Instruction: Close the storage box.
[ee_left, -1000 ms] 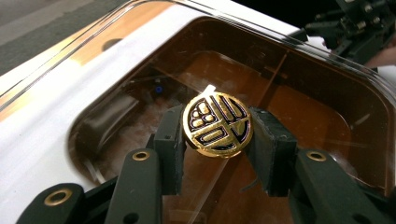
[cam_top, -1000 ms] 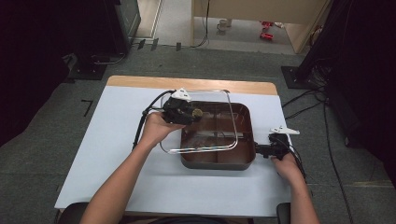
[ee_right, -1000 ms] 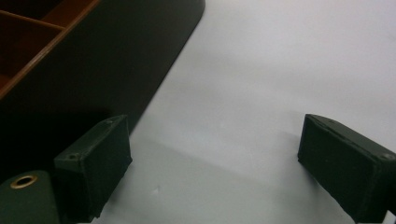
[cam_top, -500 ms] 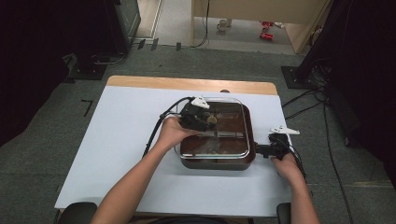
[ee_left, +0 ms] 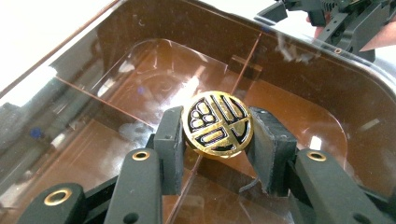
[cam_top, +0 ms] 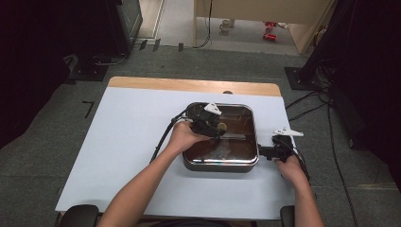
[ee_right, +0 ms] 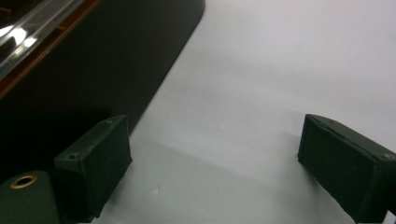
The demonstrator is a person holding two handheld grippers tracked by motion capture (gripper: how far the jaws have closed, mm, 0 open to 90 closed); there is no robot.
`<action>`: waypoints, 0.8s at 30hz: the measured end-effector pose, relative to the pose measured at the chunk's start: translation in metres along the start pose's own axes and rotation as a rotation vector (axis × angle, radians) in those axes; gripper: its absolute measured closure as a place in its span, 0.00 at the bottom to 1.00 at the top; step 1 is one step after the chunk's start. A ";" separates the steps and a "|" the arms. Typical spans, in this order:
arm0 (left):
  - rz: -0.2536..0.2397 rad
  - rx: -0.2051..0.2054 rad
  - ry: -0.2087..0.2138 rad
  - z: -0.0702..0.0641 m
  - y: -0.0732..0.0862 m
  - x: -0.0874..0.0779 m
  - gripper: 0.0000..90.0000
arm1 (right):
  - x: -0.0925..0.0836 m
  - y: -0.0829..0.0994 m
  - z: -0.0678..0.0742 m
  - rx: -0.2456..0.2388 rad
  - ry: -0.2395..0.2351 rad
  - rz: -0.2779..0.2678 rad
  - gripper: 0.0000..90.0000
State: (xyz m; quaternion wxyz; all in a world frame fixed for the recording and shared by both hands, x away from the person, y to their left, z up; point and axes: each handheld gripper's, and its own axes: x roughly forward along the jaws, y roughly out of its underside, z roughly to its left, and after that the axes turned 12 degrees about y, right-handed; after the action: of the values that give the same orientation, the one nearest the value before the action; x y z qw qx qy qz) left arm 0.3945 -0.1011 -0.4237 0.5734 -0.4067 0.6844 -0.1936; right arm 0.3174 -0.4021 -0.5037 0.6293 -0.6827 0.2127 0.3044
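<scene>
On white table (cam_top: 118,156), grey carpet (cam_top: 42,156)

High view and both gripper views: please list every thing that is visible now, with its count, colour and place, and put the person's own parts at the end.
Pan: one, square, dark brown inside with a silvery rim, right of the table's middle.
Glass lid: one, clear, lying over the pan.
Lid knob: one, round, gold and black, on the lid's middle.
Table: one, pale blue-white top with a wooden far edge.
Floor cables: several, black, right of the table.
Red items: two or so, on the far floor; too small to tell.
Left tongs: one, black, shut on the lid knob.
Right tongs: one, black, open, beside the pan's right wall, low over the table.
Forearms and hands: two, from the bottom edge.
</scene>
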 end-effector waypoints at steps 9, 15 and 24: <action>-0.009 0.012 -0.007 0.000 0.002 0.001 0.65 | 0.000 0.000 0.000 0.001 0.000 0.000 0.10; -0.040 0.007 -0.010 -0.001 0.000 -0.003 0.54 | 0.000 0.000 0.000 -0.001 0.001 -0.001 0.10; -0.058 0.026 -0.126 -0.005 -0.004 -0.032 0.38 | 0.000 0.000 0.000 0.003 0.001 0.000 0.10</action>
State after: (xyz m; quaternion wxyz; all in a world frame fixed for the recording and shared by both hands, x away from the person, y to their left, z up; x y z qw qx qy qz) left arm 0.3914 -0.0791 -0.3992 0.6147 -0.4303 0.6323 -0.1928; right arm 0.3173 -0.4018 -0.5037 0.6302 -0.6821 0.2132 0.3037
